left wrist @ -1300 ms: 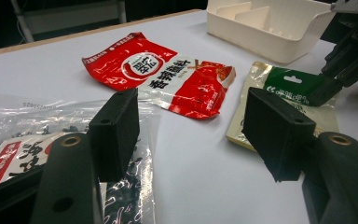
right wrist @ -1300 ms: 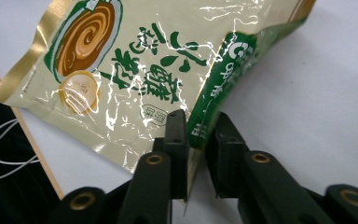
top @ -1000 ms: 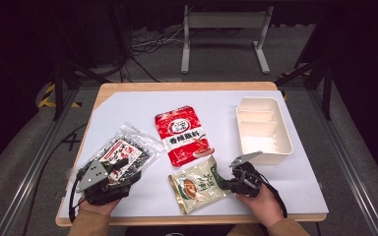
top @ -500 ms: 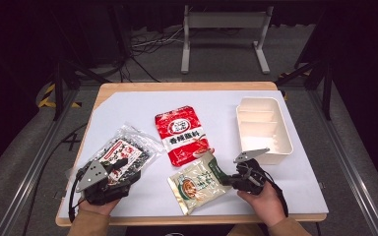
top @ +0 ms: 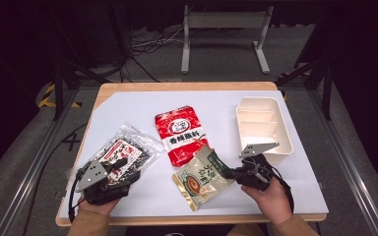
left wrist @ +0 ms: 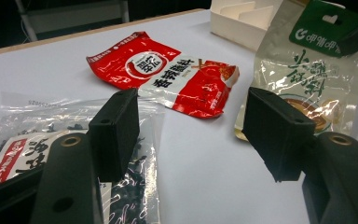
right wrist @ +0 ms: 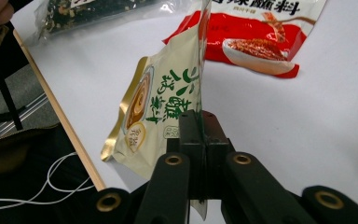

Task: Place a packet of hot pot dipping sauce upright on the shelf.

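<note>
Cream-and-green plastic soup sachet (top: 204,176) clamped edgewise in our right gripper (top: 232,173), we lift toward the white divided tray (top: 286,138); left gripper (left wrist: 193,135) idles agape.

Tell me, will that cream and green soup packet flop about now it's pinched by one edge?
Probably somewhat. The soup packet is thin film, and the right gripper pinches only its edge, so it hangs and bends in the high view. It looks light: a narrow grip carries it. Its glossy surface might slip if the fingers loosened.
</note>
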Available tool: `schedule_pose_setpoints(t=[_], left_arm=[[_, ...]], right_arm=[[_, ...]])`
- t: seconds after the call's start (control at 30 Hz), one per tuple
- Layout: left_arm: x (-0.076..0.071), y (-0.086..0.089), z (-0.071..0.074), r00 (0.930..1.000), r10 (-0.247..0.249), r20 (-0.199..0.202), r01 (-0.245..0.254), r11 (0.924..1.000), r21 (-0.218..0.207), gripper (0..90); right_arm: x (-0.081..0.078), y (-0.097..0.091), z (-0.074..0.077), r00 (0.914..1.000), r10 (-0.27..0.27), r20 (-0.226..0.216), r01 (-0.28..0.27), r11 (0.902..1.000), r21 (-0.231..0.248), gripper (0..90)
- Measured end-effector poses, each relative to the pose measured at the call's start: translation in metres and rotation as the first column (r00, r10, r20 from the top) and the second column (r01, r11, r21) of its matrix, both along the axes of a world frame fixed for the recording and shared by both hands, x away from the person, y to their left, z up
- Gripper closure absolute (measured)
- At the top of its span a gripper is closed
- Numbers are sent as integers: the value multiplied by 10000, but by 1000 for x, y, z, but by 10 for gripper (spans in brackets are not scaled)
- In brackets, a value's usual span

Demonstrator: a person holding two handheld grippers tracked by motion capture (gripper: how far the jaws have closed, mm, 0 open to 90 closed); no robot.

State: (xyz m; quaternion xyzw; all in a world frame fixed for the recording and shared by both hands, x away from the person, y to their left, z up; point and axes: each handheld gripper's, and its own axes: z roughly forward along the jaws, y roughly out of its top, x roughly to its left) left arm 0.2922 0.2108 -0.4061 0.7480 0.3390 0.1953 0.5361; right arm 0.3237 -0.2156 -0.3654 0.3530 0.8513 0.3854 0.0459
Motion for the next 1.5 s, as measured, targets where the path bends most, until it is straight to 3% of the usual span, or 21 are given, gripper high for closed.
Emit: schedule_pose_setpoints(t=[0.37, 0.53, 0.8, 1.1, 1.5], left_arm=[[0, 1, 0, 10000, 59, 28, -59, 10000, -48, 364], [0, 2, 0, 9999, 88, 55, -87, 10000, -34, 364], [1, 6, 0, 9990, 440, 45, -440, 9989, -173, 339], [0, 9, 0, 9977, 668, 151, -666, 9977, -127, 280], [0, 12, 0, 9959, 899, -30, -899, 9959, 45, 276]], right_arm=[[-5, 5, 44, 9937, 447, 1032, -382, 9972, -648, 898], [-6, 6, 58, 9905, 652, 1214, -561, 9955, -766, 898], [-4, 2, 74, 9821, 789, 1712, -574, 9903, -1268, 898], [4, -6, 89, 9768, 925, 1931, -629, 9860, -1544, 897], [20, -20, 109, 9735, 583, 2213, -173, 9830, -1830, 897]])
